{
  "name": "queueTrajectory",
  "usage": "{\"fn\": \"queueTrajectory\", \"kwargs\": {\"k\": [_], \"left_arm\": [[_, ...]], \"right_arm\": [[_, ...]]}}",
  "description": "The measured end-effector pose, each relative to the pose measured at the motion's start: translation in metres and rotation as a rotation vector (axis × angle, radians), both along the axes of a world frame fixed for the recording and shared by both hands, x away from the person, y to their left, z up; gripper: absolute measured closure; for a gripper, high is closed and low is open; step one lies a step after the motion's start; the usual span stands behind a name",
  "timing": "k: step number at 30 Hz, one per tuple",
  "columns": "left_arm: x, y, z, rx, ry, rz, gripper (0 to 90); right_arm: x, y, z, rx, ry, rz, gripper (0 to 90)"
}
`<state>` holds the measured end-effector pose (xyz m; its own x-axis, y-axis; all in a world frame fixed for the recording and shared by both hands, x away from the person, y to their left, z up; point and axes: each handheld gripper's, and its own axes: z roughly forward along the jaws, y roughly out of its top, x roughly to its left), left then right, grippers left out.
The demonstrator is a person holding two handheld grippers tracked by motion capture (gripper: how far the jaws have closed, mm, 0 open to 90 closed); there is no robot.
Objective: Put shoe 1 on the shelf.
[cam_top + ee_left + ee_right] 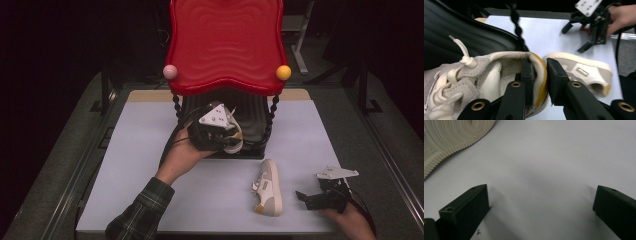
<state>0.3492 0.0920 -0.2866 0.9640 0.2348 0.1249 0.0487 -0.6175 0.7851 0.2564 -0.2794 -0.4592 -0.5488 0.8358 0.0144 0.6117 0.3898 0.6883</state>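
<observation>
The left gripper (539, 82) has its jaws closed on the padded heel collar of a cream sneaker (481, 80), one jaw inside the shoe and one outside against the mustard-yellow heel tab. It holds this sneaker at the front edge of the black lower shelf (252, 122) of a red-topped rack (225, 45). The heel counter looks like the stiffest part, so the grip there seems sound; the suede upper and loose laces would likely fold and slip. The shoe appears light. The second sneaker (267, 187) lies on its side on the white tabletop (150, 170), near the right gripper (312, 199), whose jaws stand wide apart and empty; its heel collar looks like the best hold.
</observation>
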Motion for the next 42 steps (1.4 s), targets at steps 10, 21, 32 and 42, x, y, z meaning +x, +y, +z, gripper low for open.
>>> {"fn": "queueTrajectory", "kwargs": {"k": [10,21,32,42], "left_arm": [[0.028,0.004,-0.008,0.050,-0.059,0.025,76.1],[0.033,0.010,-0.022,0.046,-0.028,0.024,76.5],[0.017,0.023,-0.001,-0.076,-0.004,0.091,58.9],[-0.006,0.046,-0.001,-0.125,0.022,0.153,71.6]], "right_arm": [[0.000,0.000,0.000,0.002,0.000,0.001,0.0],[0.001,0.000,0.001,-0.003,0.009,0.001,0.1],[0.000,-0.004,0.033,0.098,0.026,-0.021,45.5],[0.014,0.032,0.071,0.203,-0.067,0.141,89.3]]}}
